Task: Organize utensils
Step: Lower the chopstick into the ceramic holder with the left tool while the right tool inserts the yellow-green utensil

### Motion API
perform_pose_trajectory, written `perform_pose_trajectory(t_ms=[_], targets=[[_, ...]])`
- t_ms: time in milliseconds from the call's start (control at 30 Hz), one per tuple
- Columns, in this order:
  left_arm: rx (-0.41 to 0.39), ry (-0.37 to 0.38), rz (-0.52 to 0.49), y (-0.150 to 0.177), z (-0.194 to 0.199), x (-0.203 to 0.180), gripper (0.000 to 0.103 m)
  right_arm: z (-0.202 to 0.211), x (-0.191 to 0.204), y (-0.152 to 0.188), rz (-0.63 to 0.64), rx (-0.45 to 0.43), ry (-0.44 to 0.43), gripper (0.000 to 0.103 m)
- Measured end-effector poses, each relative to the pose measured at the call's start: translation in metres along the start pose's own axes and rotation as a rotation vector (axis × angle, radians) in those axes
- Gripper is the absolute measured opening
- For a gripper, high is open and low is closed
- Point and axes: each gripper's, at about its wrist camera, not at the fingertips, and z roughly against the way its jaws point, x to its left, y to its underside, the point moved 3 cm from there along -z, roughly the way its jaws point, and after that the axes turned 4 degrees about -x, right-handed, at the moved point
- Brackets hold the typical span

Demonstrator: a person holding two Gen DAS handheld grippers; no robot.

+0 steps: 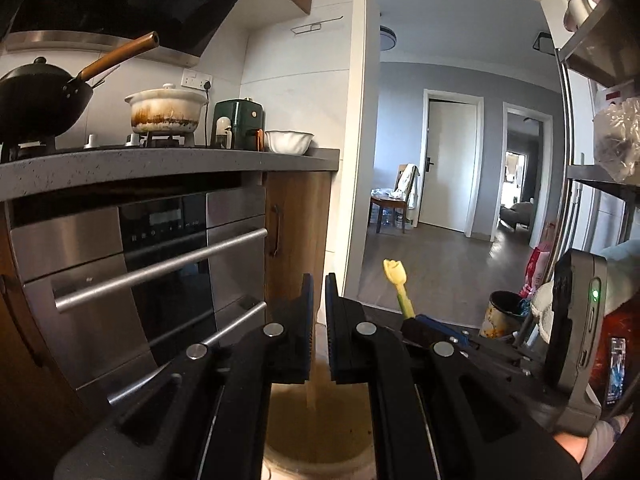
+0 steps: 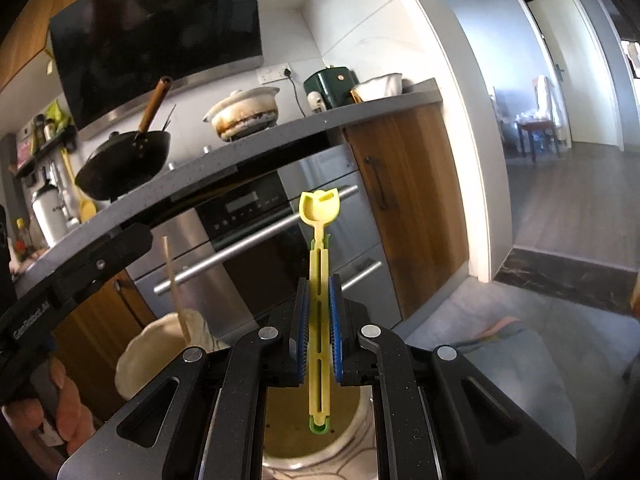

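Note:
My right gripper (image 2: 319,320) is shut on a yellow-green plastic utensil (image 2: 319,264) with a tulip-shaped head pointing up. Its lower end hangs over the mouth of a white ceramic holder (image 2: 360,420) below. In the left wrist view the same utensil (image 1: 396,280) rises to the right of my left gripper (image 1: 319,312). The left gripper's jaws are nearly closed on a thin pale wooden chopstick (image 1: 310,388) that reaches down into the holder (image 1: 280,452). In the right wrist view a chopstick (image 2: 176,288) stands beside the left gripper's arm, by a second white holder (image 2: 148,352).
A kitchen counter (image 1: 160,160) carries a black wok (image 1: 36,100), a stained white casserole (image 1: 166,112), a green appliance (image 1: 238,120) and a white bowl (image 1: 288,140). A steel oven (image 1: 140,260) sits below. A metal rack (image 1: 600,120) is at right. A doorway opens onto a room.

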Motion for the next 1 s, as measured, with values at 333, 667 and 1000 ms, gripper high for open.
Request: perform_pose_trajectory(t_ms=[333, 667, 1000], targets=[[0.015, -0.001, -0.001, 0.007, 0.009, 0.002, 0.006, 0.000, 0.011, 0.005, 0.029, -0.019, 0.011, 0.011], [0.028, 0.031, 0.020, 0.014, 0.037, 0.003, 0.006, 0.024, 0.019, 0.017, 0.158, 0.020, 0.020, 0.011], [0.081, 0.011, 0.030, 0.034, 0.064, 0.002, 0.007, 0.038, 0.019, 0.025, 0.162, 0.051, 0.020, 0.011]])
